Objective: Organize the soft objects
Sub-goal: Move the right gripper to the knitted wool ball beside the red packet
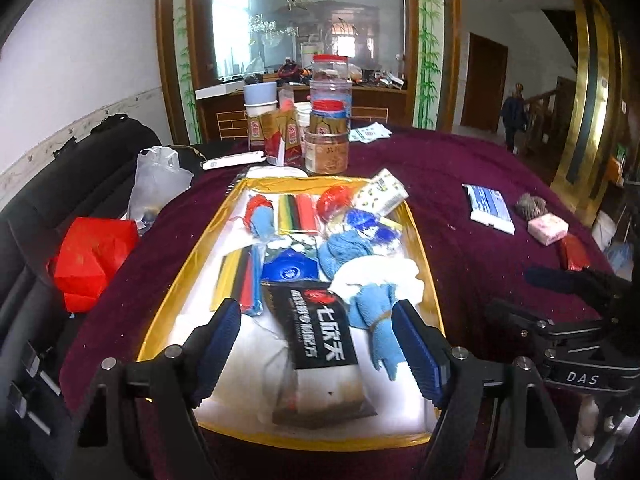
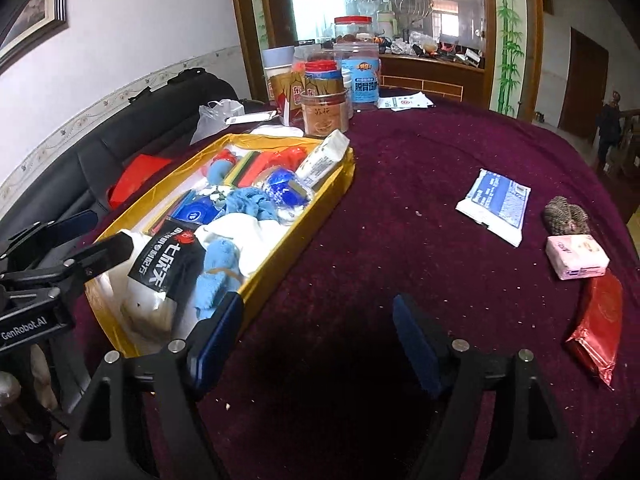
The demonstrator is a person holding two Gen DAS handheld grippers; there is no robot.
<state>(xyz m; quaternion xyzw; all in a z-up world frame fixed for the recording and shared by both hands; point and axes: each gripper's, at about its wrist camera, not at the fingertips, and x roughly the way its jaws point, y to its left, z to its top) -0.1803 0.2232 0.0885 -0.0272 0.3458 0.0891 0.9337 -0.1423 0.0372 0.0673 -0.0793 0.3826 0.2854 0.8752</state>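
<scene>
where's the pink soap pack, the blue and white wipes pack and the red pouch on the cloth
pink soap pack [image 2: 576,258], right wrist view, top face
blue and white wipes pack [image 2: 496,204], right wrist view, middle of blue front
red pouch [image 2: 598,326], right wrist view, centre of wrapper

Gold tray [image 1: 426,276], maroon tablecloth [image 2: 400,208]
</scene>
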